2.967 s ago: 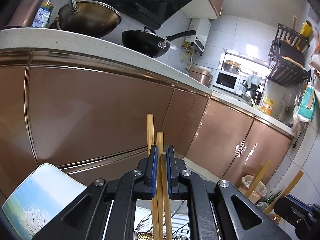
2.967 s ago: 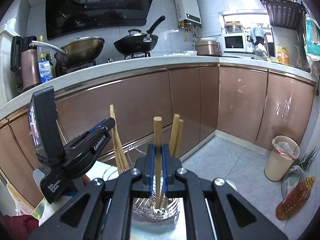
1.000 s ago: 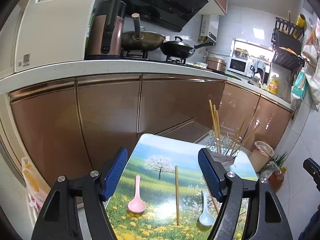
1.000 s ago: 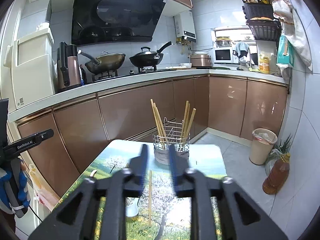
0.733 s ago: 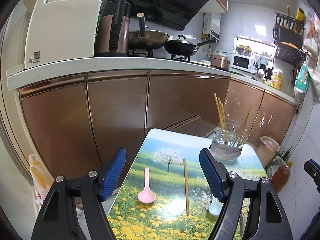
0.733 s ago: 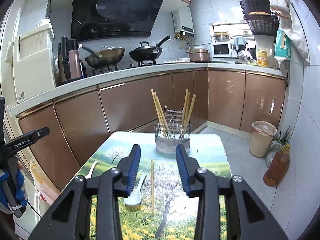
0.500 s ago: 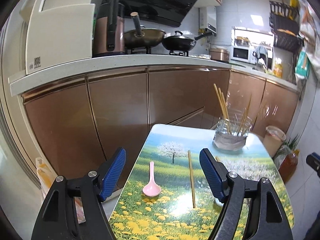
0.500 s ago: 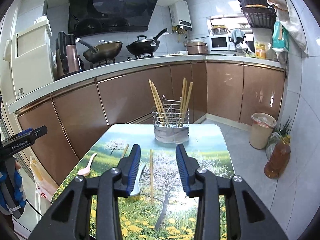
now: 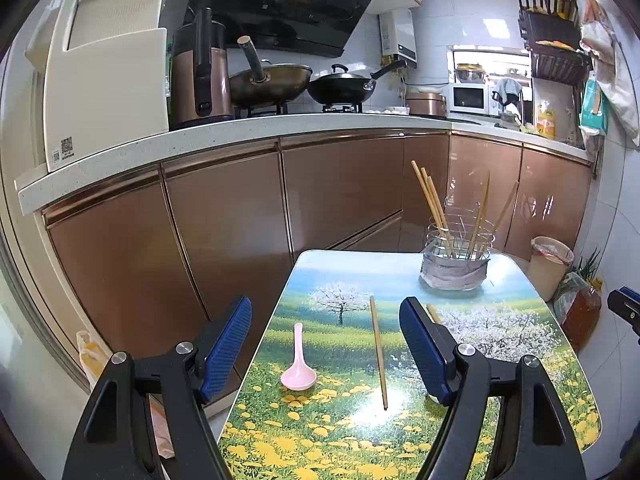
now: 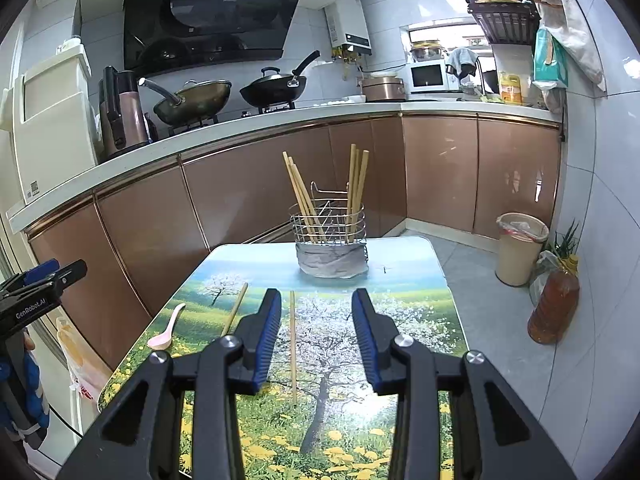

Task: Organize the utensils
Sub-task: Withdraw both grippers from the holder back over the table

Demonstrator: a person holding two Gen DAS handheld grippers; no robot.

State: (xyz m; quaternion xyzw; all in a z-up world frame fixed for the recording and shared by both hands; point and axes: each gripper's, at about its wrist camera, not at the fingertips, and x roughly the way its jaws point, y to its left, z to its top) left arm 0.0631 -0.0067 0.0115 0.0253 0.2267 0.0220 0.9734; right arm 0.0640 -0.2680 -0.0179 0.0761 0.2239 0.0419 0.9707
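- Chopstick (image 9: 377, 350) lying loose mid-surface (image 9: 532, 344); second one partly hidden behind left hand-held gripper (image 9: 326, 344).
- Both gaping, empty: right hand-held gripper (image 10: 316, 326) too.

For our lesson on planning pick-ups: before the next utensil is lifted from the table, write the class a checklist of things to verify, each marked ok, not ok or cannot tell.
1. Left gripper open and holding nothing: ok.
2. Right gripper open and holding nothing: ok.
3. Loose chopstick lies flat between the left gripper's fingers, nothing on top of it: ok.
4. Second chopstick lies ahead of the right gripper, apart from the first: ok.
5. Pink spoon lies bowl-up beside the chopstick, not touching it: ok.
6. Wire utensil holder upright with room for more: ok.
7. Any utensil hidden behind the gripper fingers: cannot tell.
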